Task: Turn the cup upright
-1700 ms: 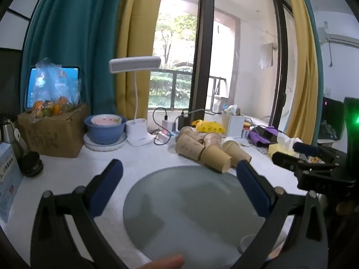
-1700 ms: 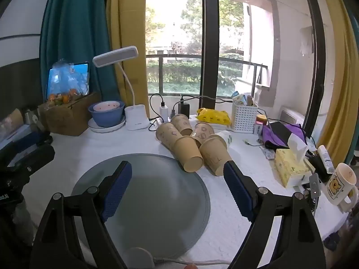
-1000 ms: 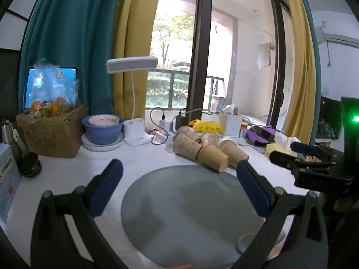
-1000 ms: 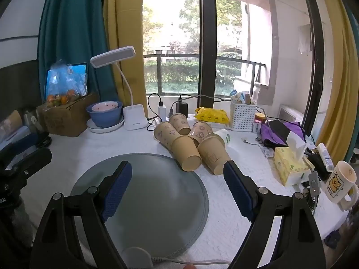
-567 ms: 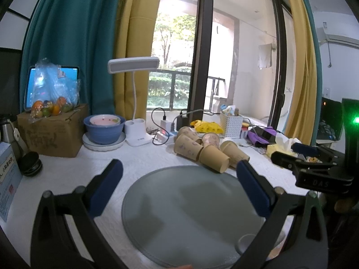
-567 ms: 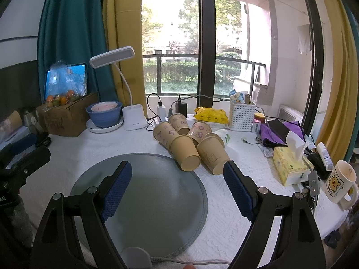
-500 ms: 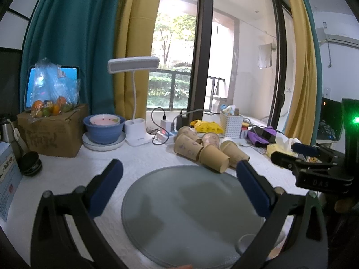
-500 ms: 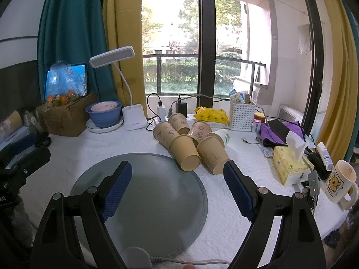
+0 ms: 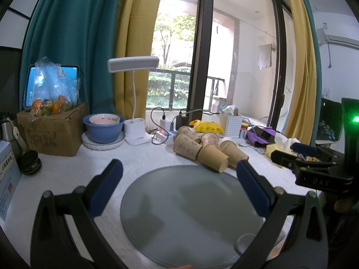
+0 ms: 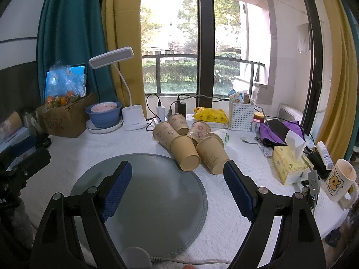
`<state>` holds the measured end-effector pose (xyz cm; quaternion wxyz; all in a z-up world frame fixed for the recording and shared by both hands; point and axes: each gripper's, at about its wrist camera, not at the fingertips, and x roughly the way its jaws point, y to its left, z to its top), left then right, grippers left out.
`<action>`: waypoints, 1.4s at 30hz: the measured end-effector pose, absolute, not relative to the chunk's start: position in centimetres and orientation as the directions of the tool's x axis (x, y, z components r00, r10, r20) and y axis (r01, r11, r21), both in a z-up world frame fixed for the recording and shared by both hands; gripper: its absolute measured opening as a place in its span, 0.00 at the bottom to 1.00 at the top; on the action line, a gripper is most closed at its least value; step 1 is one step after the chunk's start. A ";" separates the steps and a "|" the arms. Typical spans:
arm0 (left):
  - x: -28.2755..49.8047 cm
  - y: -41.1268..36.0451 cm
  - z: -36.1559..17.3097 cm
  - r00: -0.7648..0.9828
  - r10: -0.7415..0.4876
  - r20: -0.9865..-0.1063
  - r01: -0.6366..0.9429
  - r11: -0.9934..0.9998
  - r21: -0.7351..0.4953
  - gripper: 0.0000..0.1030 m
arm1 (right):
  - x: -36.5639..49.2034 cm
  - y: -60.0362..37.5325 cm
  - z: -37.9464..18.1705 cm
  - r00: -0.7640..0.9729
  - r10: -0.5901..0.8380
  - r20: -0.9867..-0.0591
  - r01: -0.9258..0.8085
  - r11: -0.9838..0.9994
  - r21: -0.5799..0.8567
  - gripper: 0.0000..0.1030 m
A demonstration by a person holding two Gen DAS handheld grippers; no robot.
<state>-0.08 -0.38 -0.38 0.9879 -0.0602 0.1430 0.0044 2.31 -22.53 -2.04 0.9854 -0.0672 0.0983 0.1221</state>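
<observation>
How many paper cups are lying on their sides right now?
6, clustered behind the grey mat: two nearest, three patterned behind, one white. More may be hidden.

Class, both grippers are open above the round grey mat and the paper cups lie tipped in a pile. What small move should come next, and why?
Probably ease the right gripper forward toward the nearest brown cup. It lies on its side at the grey mat edge, base facing the camera, and the open jaws hold nothing.
</observation>
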 end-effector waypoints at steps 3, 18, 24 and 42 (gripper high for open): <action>-0.1 -0.4 -0.5 0.959 -0.009 -0.283 -0.025 0.993 -0.119 0.99 | 2.3 -22.6 -2.0 0.951 0.227 -0.209 -0.253 0.962 -0.107 0.84; -0.3 -0.7 -0.6 0.960 -0.010 -0.280 -0.023 0.993 -0.116 0.99 | 2.4 -22.7 -2.0 0.951 0.227 -0.211 -0.253 0.962 -0.106 0.84; -0.4 -0.8 -0.7 0.960 -0.011 -0.280 -0.023 0.993 -0.117 0.99 | 2.4 -22.7 -2.1 0.951 0.226 -0.211 -0.252 0.962 -0.106 0.84; 0.0 -1.0 -0.5 0.956 -0.022 -0.292 -0.016 0.992 -0.127 0.99 | 2.6 -22.9 -2.2 0.951 0.223 -0.216 -0.249 0.963 -0.104 0.83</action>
